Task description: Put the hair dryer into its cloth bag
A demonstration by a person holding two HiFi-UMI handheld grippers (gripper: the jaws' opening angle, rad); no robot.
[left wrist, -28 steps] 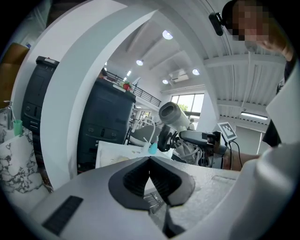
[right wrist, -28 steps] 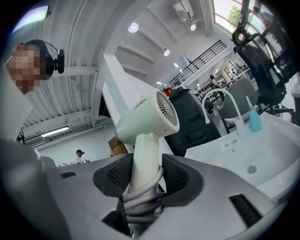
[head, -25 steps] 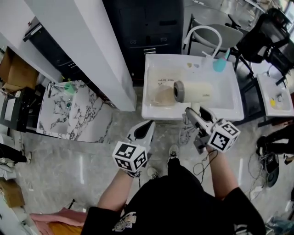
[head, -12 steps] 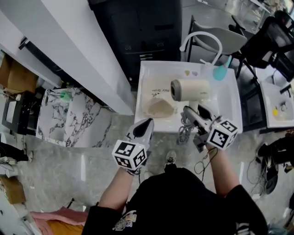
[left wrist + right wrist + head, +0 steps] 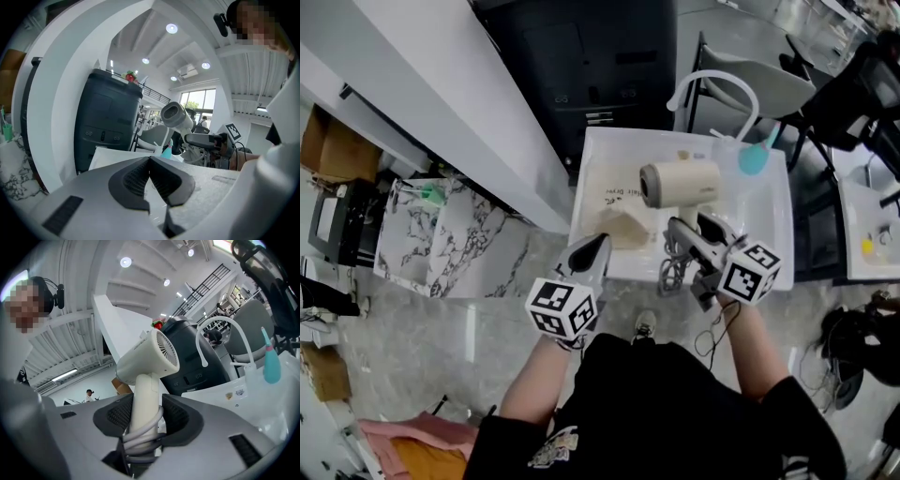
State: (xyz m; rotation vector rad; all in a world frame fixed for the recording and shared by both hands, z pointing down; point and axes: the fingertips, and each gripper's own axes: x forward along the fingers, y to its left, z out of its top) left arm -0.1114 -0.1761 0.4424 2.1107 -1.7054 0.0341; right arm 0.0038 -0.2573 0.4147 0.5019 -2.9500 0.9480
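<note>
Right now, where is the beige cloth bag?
Head view: the bag lies on the white table, left of the cream hair dryer, beyond the left gripper.

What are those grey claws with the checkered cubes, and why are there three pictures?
A person holds a grabbing tool in each hand. One picture comes from a camera on the person's head, looking down. The other two come from cameras riding on the tools. The right gripper clamps the handle of a cream hair dryer, whose cord is wound round the handle. The left gripper is shut and holds nothing. A beige cloth bag lies on the white table.
</note>
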